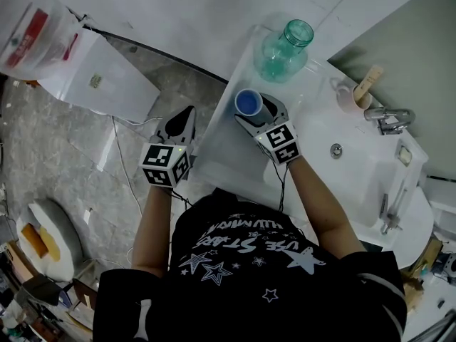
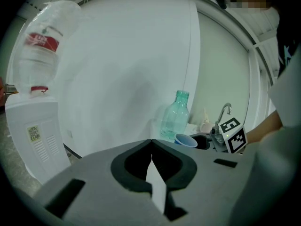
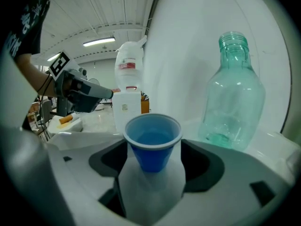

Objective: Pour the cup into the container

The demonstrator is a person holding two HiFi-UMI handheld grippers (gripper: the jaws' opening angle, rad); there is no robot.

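Observation:
A blue paper cup (image 1: 248,103) stands upright on the white counter (image 1: 217,159); it seems to hold some liquid. My right gripper (image 1: 258,112) reaches around it, one jaw on each side of the cup (image 3: 153,135), and a little space shows beside the cup's lower body, so the right gripper (image 3: 154,149) reads as open. Just beyond the cup stands a clear green glass bottle (image 1: 283,48) with no cap, which rises at the right of the right gripper view as the bottle (image 3: 233,102). My left gripper (image 1: 187,112) hangs off the counter's left edge, shut and holding nothing.
A wash basin (image 1: 356,177) with a chrome faucet (image 1: 388,118) lies right of the cup. A pink mug (image 1: 353,97) with a wooden stick stands behind it. A white water dispenser (image 1: 96,77) stands on the floor at left. A wall is close behind the bottle.

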